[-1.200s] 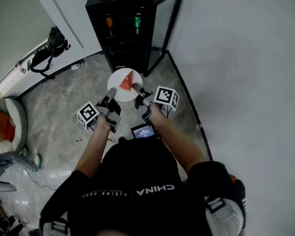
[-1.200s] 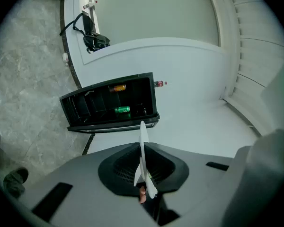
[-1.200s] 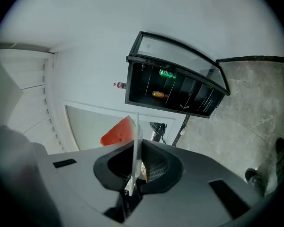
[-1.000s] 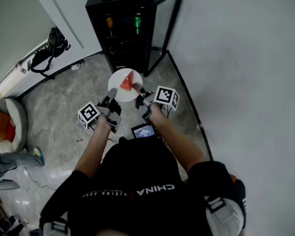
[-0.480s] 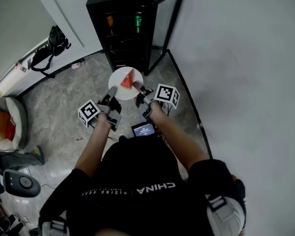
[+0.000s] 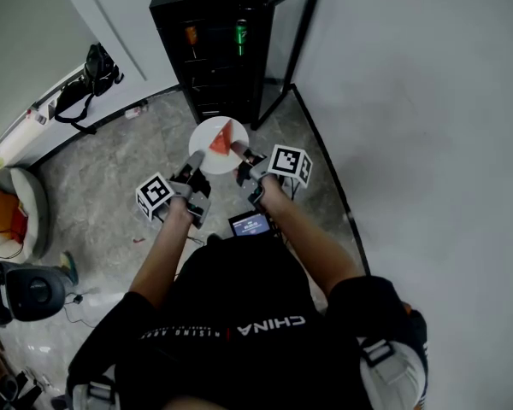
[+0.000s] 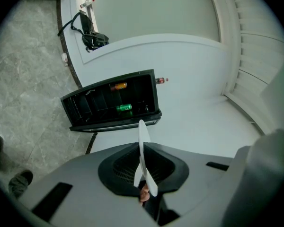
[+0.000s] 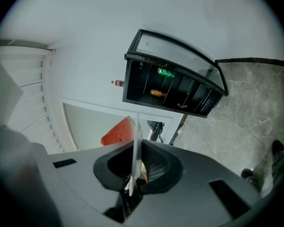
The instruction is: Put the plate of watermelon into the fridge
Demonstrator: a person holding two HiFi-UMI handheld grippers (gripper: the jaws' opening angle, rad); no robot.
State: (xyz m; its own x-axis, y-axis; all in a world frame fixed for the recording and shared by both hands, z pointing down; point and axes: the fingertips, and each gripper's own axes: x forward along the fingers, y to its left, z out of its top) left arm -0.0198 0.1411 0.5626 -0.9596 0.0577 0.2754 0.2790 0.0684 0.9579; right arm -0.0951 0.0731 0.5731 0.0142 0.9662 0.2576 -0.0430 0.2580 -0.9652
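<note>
- Two grippers share the load, one on each side of the plate (image 6: 203, 133), held out in front of me.
- Left gripper (image 6: 193, 164): fingers clamped onto the plate's left rim. In the left gripper view the white rim (image 7: 143, 150) stands edge-on, pinched between the dark pads.
- Right gripper (image 6: 239, 154): same story on the right rim. Its fingers are closed on the thin white edge (image 8: 135, 150), with the fruit showing just past it (image 8: 119, 132).
- The plate is in the air over the marble floor (image 6: 111, 186), resting on no surface. It looks roughly level from the head view.
- One red wedge of watermelon (image 6: 220, 140) lies on it, a little toward the far right of middle.
- Beyond that is the black fridge (image 6: 209, 49), set against the wall, with its glass door (image 6: 282, 49) swung open to the right.
- Inside, a green can (image 7: 123, 108) and an orange item (image 7: 118, 85) sit on the upper shelves. The lower shelves read dark and I cannot tell which is free.
- Progress, as I judge it: the pick-up is done, the door is already open, and the plate faces the opening but is short of it.
- Left to do: close the gap, slide the plate flat onto a free shelf without tipping the wedge, then let both rims go.
</note>
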